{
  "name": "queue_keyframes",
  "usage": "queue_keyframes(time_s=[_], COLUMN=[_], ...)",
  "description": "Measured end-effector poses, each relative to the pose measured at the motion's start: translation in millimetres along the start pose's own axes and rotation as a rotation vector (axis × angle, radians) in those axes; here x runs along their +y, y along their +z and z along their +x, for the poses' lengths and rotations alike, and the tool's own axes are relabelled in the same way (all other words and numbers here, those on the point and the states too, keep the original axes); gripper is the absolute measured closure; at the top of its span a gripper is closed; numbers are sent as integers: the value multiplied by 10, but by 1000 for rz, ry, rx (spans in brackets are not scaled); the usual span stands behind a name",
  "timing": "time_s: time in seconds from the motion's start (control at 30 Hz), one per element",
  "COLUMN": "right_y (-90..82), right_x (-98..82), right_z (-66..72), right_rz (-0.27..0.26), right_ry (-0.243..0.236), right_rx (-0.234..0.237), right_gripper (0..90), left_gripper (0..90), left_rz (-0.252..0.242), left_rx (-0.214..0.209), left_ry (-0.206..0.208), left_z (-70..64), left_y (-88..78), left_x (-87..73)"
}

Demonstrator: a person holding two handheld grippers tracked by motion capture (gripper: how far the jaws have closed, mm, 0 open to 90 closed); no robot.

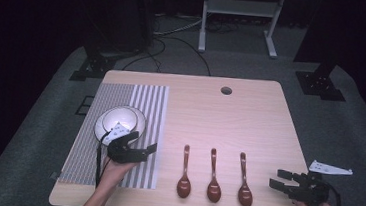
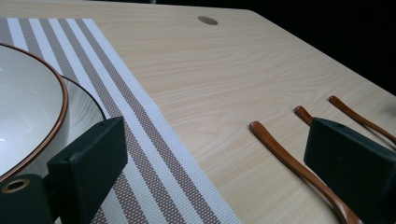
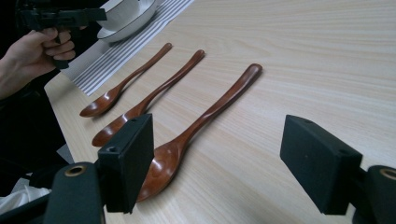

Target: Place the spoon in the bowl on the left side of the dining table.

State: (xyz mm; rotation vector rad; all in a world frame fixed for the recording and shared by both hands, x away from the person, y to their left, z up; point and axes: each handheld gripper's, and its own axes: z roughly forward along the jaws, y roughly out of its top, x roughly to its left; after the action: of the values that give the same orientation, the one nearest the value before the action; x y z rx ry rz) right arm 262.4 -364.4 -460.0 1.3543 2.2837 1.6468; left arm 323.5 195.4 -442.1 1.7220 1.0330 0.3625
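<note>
Three brown wooden spoons lie side by side near the table's front edge: left (image 1: pixel 184 173), middle (image 1: pixel 213 178), right (image 1: pixel 244 184). A white bowl (image 1: pixel 119 118) with a brown rim sits on a plate on a striped placemat (image 1: pixel 147 100) at the left. My left gripper (image 1: pixel 142 143) hovers open just in front of the bowl, over the mat. In the left gripper view the bowl (image 2: pixel 28 107) is at the left jaw and a spoon handle (image 2: pixel 289 158) near the right jaw. My right gripper (image 1: pixel 280 179) stands open right of the spoons. Its own view shows the nearest spoon (image 3: pixel 201 121) between open jaws.
The light wooden table (image 1: pixel 239 123) has a round hole (image 1: pixel 226 90) at the back. A white metal frame (image 1: pixel 238 17), black stands (image 1: pixel 91 65) and cables sit on the grey floor behind it. The other hand (image 3: pixel 32 51) holds its gripper by the bowl.
</note>
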Motion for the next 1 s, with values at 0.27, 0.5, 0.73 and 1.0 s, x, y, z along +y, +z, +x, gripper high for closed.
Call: queue_keyframes(time_s=[0.27,0.5,0.73,1.0], right_y=[86,253,388,667], right_x=[42,105,167,209], right_z=[104,251,386,589], right_rz=[19,48,67,130], right_ry=[-26,-48,-78,-119], right_rx=[13,41,72,125], right_gripper=[247,253,261,348], left_gripper=[51,51,52,52], left_rz=[4,7,6,7], left_rx=[4,0,-15,-20], left_ry=[10,9,19,14], left_z=[-34,-42,-84,-81], left_y=[20,22,32,47], left_x=[-7,-19,-23,-21])
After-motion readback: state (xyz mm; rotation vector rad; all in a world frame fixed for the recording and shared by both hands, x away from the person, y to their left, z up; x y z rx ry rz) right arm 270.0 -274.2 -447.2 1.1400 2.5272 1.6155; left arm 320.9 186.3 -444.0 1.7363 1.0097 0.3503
